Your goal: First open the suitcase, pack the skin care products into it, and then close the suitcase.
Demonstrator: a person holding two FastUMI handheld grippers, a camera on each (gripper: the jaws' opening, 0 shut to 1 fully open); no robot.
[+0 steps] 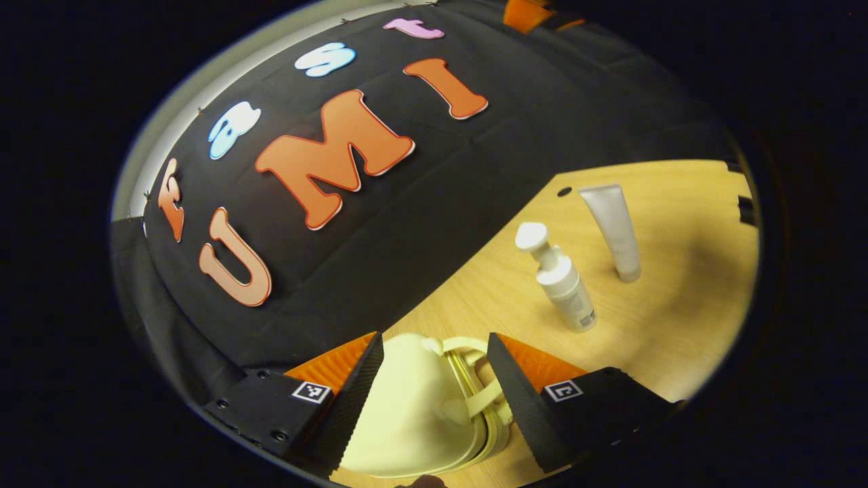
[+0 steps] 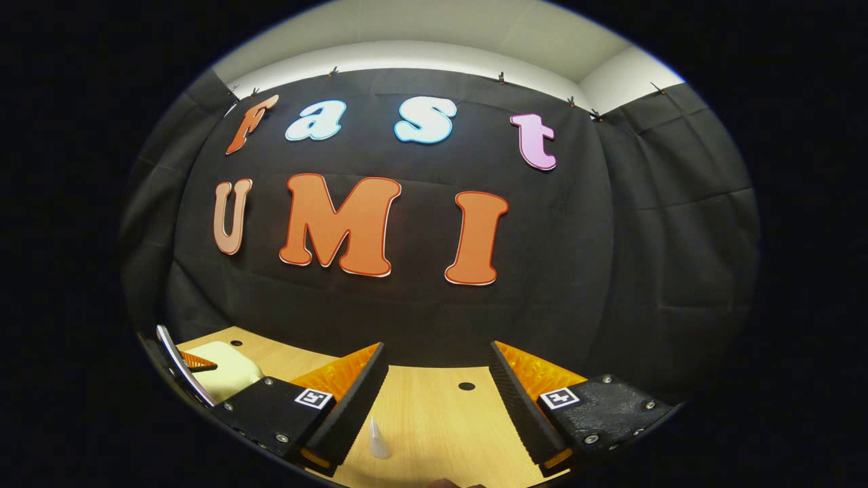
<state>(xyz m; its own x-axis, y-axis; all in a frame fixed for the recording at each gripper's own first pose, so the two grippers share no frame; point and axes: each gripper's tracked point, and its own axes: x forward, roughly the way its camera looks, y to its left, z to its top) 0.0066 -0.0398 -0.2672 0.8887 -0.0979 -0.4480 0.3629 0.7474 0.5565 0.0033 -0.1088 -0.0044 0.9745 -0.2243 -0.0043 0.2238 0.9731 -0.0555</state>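
In the left gripper view, the left gripper sits low over the near edge of the wooden table, its fingers spread wide on either side of a small pale yellow suitcase. The suitcase lies closed between them, its handle turned toward the right finger; whether either finger touches the shell cannot be told, and the grip is not closed on it. Farther off to the right, a white pump bottle stands on the table, and just beyond it a white tube stands on its cap, the two near each other but apart.

In the right gripper view, the right gripper hovers over the table with its fingers released and nothing between them. A white tip of a skin care item shows near its left finger. At the far left the suitcase rests on the table.
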